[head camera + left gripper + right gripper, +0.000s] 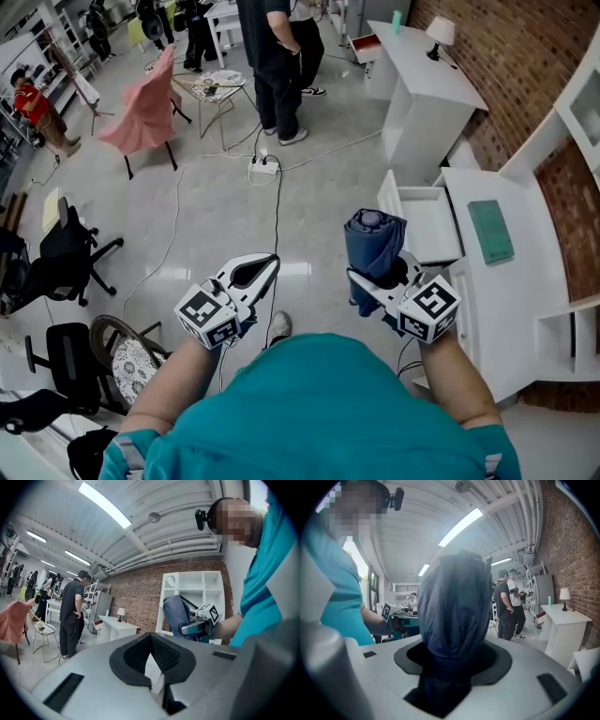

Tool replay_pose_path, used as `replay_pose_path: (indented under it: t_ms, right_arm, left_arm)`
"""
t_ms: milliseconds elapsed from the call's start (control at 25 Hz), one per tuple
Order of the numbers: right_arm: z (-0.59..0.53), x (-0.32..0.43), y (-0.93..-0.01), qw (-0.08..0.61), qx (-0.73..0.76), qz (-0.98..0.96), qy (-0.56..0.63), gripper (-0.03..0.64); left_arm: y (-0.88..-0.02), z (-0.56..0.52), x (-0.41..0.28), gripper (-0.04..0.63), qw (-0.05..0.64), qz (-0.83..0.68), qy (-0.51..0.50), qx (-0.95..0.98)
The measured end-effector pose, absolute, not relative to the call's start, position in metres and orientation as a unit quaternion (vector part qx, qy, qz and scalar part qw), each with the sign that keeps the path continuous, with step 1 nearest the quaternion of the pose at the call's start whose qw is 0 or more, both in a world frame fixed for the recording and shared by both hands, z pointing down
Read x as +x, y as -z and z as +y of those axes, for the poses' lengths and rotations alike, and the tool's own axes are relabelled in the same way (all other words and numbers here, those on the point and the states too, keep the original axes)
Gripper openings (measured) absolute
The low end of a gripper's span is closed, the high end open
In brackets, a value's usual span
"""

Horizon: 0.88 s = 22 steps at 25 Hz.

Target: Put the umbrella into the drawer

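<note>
Folded blue umbrella (373, 246) up in the air, not in the drawer yet

We've got it standing upright in our right gripper (373, 274). The jaws sit wide but are clamped on the bundled fabric, which fills that gripper's view. It hangs over the floor just left of the open white drawer (427, 223), not touching it. A teal pad (490, 231) lies on the white surface (525, 281) beside the drawer. Our left gripper (265, 265) is off to the left, jaws together with nothing in them. Some people stand further back.
</note>
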State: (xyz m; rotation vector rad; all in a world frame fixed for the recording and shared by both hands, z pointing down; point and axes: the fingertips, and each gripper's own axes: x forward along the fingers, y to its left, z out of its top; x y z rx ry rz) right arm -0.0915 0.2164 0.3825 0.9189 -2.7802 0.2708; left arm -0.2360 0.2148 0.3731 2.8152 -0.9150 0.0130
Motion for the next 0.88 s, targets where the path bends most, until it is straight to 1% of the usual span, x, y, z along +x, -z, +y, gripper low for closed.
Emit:
replay_pose_path:
  t_ms: [80,240,400,480,720,880]
  right_arm:
    - [0.191,-0.107,-0.382,0.098,0.311,-0.941,-0.094,0.250]
    - [0.139,-0.138,-0.380,0.096,0.314,-0.939,-0.099,0.249]
    - [0.097,-0.168,-0.376,0.095,0.317,-0.938,-0.101,0.249]
    - [0.080,-0.179,-0.376,0.095,0.319,-0.937,-0.102,0.249]
    - [0.038,-0.201,-0.377,0.095,0.327,-0.934,-0.105,0.250]
    - [0.014,-0.206,-0.378,0.096,0.329,-0.933,-0.111,0.250]
  left_arm:
    - [-0.372,0.187,-0.251,0.015,0.097,-0.308,-0.009,0.946]
    - [-0.369,0.140,-0.280,0.015,0.080,-0.284,-0.010,0.955]
    - [-0.363,0.094,-0.312,0.015,0.107,-0.303,-0.014,0.947]
    - [-0.365,0.079,-0.324,0.015,0.104,-0.297,-0.013,0.949]
    - [-0.372,0.042,-0.360,0.015,0.096,-0.289,-0.004,0.953]
    - [-0.371,0.021,-0.375,0.015,0.109,-0.306,0.002,0.946]
